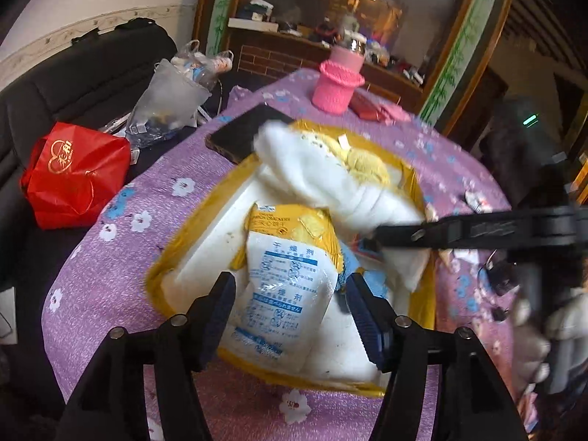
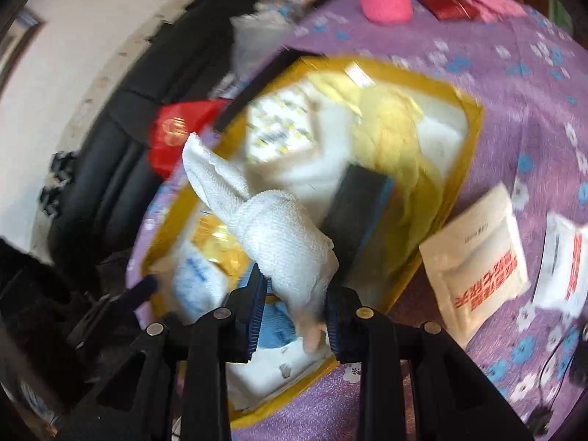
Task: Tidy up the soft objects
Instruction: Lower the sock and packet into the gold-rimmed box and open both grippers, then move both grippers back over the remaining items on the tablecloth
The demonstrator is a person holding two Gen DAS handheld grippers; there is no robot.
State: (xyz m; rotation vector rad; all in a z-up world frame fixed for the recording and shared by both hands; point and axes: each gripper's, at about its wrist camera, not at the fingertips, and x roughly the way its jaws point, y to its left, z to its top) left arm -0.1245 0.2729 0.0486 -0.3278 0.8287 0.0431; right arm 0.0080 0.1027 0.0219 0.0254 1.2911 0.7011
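A yellow-rimmed white tray [image 1: 191,253] lies on the purple flowered cloth. In it lie a white desiccant packet [image 1: 283,286], a yellow cracker packet [image 1: 294,224] and a yellow soft toy [image 1: 364,165]. My left gripper [image 1: 290,305] is open, its fingers either side of the desiccant packet. My right gripper [image 2: 294,305] is shut on a white towel [image 2: 268,217] and holds it over the tray [image 2: 459,169]; the towel [image 1: 330,180] and a right finger [image 1: 459,231] also show in the left wrist view. A dark sponge [image 2: 352,213] lies in the tray.
A pink cup [image 1: 338,81] and a black phone [image 1: 246,132] sit at the table's far side. A red bag [image 1: 73,176] and clear plastic bags [image 1: 165,106] lie on the black sofa at left. Two flat packets [image 2: 474,257] lie right of the tray.
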